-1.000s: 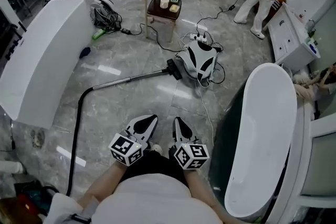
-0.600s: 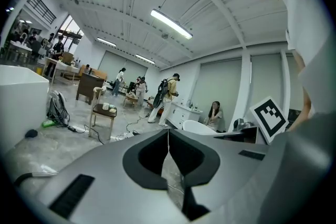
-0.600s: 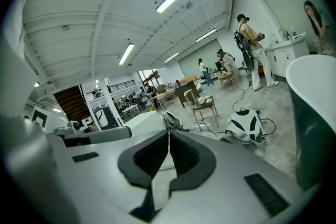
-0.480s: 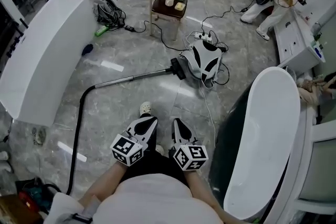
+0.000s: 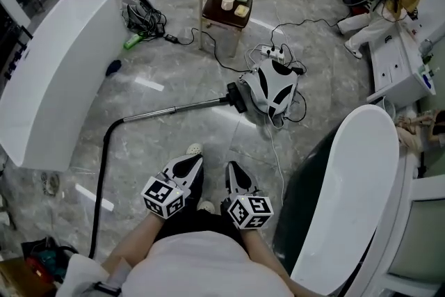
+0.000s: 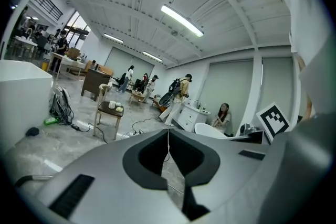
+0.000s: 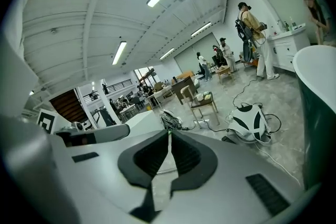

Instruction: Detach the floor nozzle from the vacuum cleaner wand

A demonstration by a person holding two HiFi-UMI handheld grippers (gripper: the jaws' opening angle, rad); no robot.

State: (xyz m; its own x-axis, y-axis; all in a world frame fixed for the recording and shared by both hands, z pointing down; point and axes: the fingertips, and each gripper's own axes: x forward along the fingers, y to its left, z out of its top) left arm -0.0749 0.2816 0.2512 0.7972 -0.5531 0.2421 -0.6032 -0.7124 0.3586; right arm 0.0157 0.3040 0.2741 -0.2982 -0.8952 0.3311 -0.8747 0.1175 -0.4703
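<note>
On the glossy grey stone floor [image 5: 174,73], in the head view, the wand [image 5: 177,108] lies flat. Its black nozzle [image 5: 236,95] touches a white-and-black unit [image 5: 273,85] ringed by cables. From the wand's other end a black hose [image 5: 101,177] curves away from the nozzle toward the person. Beyond the nozzle stands a small chair [image 5: 224,9] with cups on its seat, and a power strip [image 5: 271,51] lies between chair and unit. One white tub [image 5: 55,73] sits well apart from the nozzle at the view's left, another [image 5: 351,198] at its right. The left gripper [image 5: 193,159] and right gripper [image 5: 232,167] hang side by side close to the person's body, well short of the nozzle, touching nothing.

In the left gripper view the fingers [image 6: 144,162] are clenched tip to tip with nothing between them. Past them are the floor, the chair and people standing far across a wide hall under a white ceiling with strip lights [image 6: 181,19].

In the right gripper view the fingers are likewise clenched and empty. The unit shows past them, cables trailing, and beyond it a person with a backpack [image 7: 252,31] stands by a white cabinet [image 7: 286,50].
</note>
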